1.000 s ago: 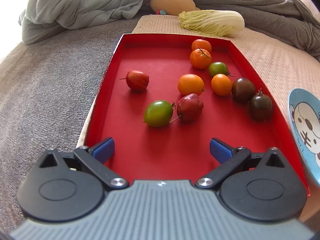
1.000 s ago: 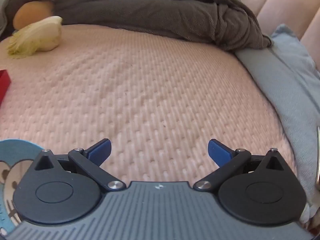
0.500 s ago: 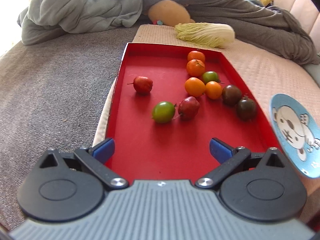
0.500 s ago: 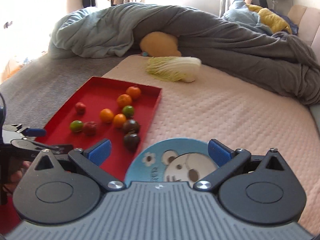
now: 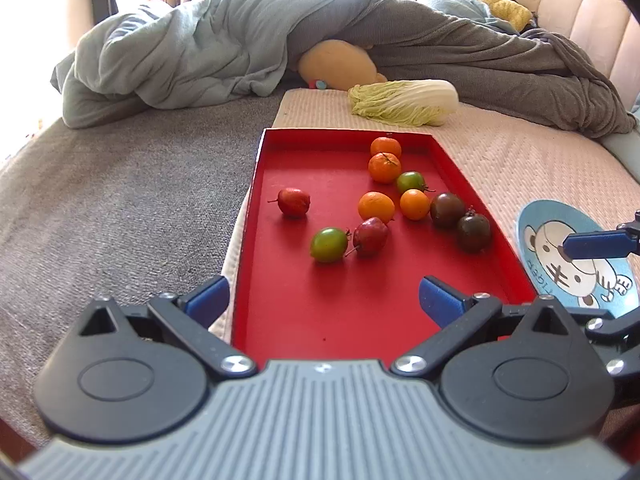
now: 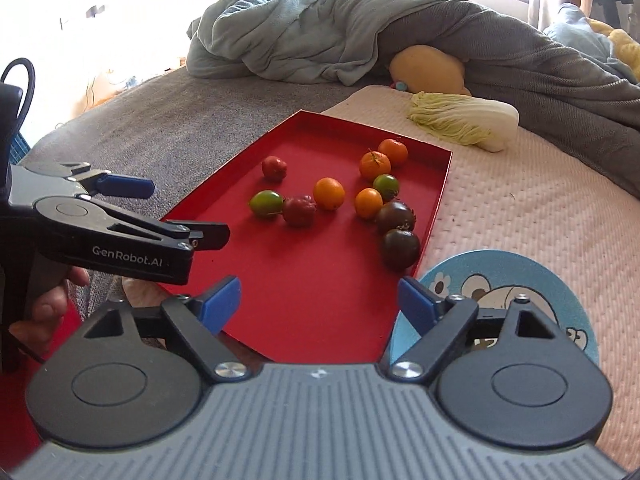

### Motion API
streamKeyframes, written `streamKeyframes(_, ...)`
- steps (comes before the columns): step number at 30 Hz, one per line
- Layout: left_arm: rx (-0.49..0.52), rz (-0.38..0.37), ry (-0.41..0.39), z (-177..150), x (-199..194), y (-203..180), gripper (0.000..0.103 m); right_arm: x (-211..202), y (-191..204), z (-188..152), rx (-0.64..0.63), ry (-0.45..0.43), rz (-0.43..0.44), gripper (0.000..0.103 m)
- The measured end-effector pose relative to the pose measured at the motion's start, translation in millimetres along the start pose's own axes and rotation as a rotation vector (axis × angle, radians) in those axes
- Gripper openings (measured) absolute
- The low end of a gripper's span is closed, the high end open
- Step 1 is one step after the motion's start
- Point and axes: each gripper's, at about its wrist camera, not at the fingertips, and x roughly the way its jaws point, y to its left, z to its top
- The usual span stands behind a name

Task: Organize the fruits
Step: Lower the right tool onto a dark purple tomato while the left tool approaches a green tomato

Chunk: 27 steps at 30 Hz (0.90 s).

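From the left wrist, the left gripper hangs wide open and empty over the near end of the red tray, where the fruits lie loose toward the far right, with the blue plate just right of the tray. From the right wrist, the right gripper is likewise spread and empty above the tray's near corner and the plate, the fruits farther ahead.

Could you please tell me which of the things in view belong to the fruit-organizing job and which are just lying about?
Part of the job:
- red tray
- oranges
- green tomatoes
- red fruits
- dark tomatoes
- blue cartoon plate, probably the destination
- left gripper and right gripper, both open and empty

Just lying about:
- napa cabbage
- grey duvet
- yellow plush
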Motion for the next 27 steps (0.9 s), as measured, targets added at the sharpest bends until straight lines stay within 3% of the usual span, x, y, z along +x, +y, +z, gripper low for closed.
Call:
streamKeyframes(5, -0.032, 0.008, 0.02, 3, 18, 5, 0.094, 15, -4, 9, -0.009, -0.039, -0.007, 0.079)
streamKeyframes(9, -0.042, -0.012, 0.058, 7, 37, 8, 0.082, 34, -20, 7, 0.039, -0.053, -0.026, 0.071)
streamKeyframes(13, -0.028, -0.008, 0.087, 8, 52, 8, 0.081, 56, -27, -1, 0.021, -0.048, -0.074, 0.061)
streamKeyframes(17, -0.042, -0.002, 0.107, 8, 61, 13, 0.081, 64, -19, 3, -0.09, -0.082, -0.143, 0.06)
streamKeyframes(24, 0.002, -0.03, 0.126, 9, 70, 7, 0.081, 89, -21, 9, -0.105, -0.053, -0.199, 0.06)
streamKeyframes(27, -0.001, -0.039, 0.132, 9, 72, 8, 0.081, 99, -21, 10, -0.12, -0.03, -0.214, 0.056)
